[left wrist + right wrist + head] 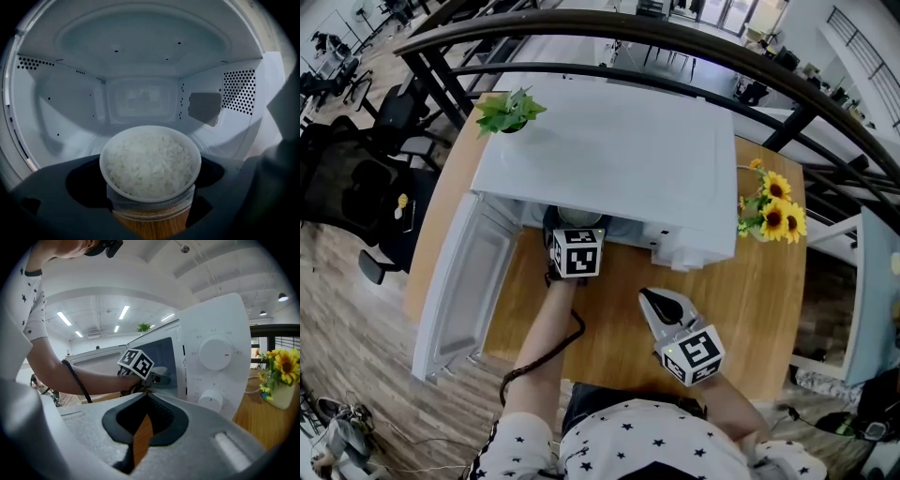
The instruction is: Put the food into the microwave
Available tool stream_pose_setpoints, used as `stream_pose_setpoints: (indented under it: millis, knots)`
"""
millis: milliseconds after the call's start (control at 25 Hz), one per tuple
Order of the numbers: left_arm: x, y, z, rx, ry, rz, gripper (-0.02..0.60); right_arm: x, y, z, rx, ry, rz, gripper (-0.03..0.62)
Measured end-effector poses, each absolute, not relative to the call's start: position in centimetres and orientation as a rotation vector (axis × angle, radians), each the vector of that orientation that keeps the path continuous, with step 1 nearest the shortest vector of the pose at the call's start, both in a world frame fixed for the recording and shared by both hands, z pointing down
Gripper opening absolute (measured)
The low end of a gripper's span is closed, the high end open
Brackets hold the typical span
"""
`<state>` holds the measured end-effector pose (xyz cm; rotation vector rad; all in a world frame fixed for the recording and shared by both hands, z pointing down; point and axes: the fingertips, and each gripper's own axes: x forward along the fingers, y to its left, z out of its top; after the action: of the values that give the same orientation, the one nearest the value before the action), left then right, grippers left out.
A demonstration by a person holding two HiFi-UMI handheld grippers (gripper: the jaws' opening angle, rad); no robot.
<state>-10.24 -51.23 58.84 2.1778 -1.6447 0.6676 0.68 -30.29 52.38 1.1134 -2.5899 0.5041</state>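
The left gripper (150, 197) is clenched on a bowl (150, 161) of rice at the open microwave (619, 159) mouth (wood shows beneath). The right gripper (146, 397), jaws together and empty, hovers near right.

A wooden worktop (769, 309) sits over plank flooring (356, 328). Black office chairs (356, 178) wait left; strip lights (63, 318) glow overhead.

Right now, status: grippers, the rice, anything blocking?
Left gripper shut on bowl of rice, at microwave mouth. Right gripper shut, empty, held back. Door open, nothing blocking.
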Motion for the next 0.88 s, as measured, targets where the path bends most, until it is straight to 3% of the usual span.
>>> stream_pose_setpoints:
  millis: [880]
  knots:
    - [-10.7, -47.7, 57.1, 2.205, -1.662, 0.579, 0.506, 0.6, -28.5, 50.5, 1.168, -2.600, 0.461, 0.005]
